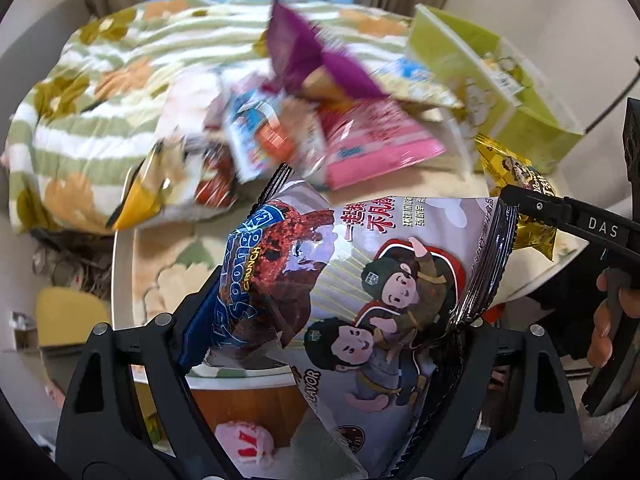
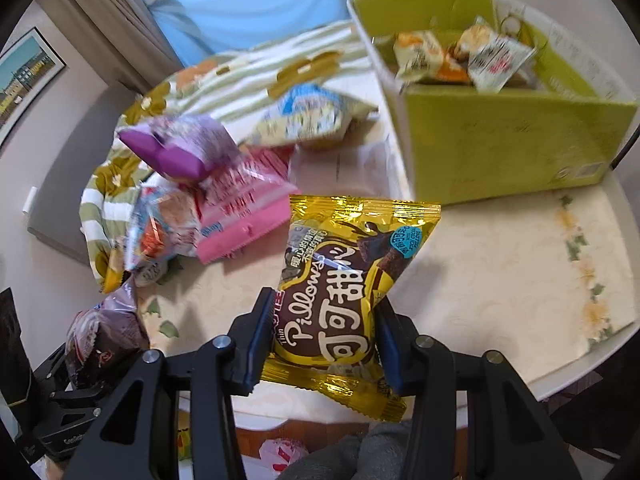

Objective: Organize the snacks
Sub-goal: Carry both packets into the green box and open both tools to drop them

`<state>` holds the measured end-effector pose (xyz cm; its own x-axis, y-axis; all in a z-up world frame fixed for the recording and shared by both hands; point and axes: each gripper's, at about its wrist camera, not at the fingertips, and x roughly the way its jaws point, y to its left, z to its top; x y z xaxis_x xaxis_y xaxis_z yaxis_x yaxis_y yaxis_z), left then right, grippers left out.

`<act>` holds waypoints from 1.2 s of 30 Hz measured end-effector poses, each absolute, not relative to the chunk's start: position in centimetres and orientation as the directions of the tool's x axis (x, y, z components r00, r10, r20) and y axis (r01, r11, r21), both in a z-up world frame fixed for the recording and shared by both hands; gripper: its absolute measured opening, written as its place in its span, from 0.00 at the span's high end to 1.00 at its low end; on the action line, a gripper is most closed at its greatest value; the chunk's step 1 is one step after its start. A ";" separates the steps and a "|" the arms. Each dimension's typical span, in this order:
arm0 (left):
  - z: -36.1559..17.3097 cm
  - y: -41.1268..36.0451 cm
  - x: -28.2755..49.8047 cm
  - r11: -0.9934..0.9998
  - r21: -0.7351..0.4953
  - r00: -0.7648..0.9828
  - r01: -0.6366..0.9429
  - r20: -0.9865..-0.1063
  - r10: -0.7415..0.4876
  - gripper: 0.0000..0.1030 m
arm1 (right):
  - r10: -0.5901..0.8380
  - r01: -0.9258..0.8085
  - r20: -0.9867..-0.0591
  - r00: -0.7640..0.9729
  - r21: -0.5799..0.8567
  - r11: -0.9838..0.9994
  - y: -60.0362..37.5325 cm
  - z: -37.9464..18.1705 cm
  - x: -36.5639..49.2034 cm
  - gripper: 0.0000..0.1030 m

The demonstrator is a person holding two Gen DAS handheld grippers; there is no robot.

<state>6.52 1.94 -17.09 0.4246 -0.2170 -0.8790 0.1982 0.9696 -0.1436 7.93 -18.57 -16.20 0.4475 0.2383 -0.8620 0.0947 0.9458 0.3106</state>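
While both tongs are loaded, I judge the step in hand to be carrying these packets to the green box (image 2: 504,140) at the far right of the desk (image 2: 500,264). My right tongs (image 2: 320,340) pinch the gold cocoa packet (image 2: 352,280) by its lower half, lifted just over the desk near the box. My left tongs (image 1: 316,344) pinch the grey crunch packet (image 1: 360,280) across its width, above the near desk edge. To do this well, I would take the gold packet first, clear the box's near wall, and release above the snacks already inside. The loose pile (image 2: 224,184) lies to the left, so I would swing wide of it.
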 end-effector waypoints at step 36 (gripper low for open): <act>-11.2 -30.1 26.8 0.933 -0.165 0.422 0.319 -0.857 -0.296 0.01 | 0.241 0.053 -0.747 0.620 0.346 0.937 -44.2 -6.8 16.8 0.58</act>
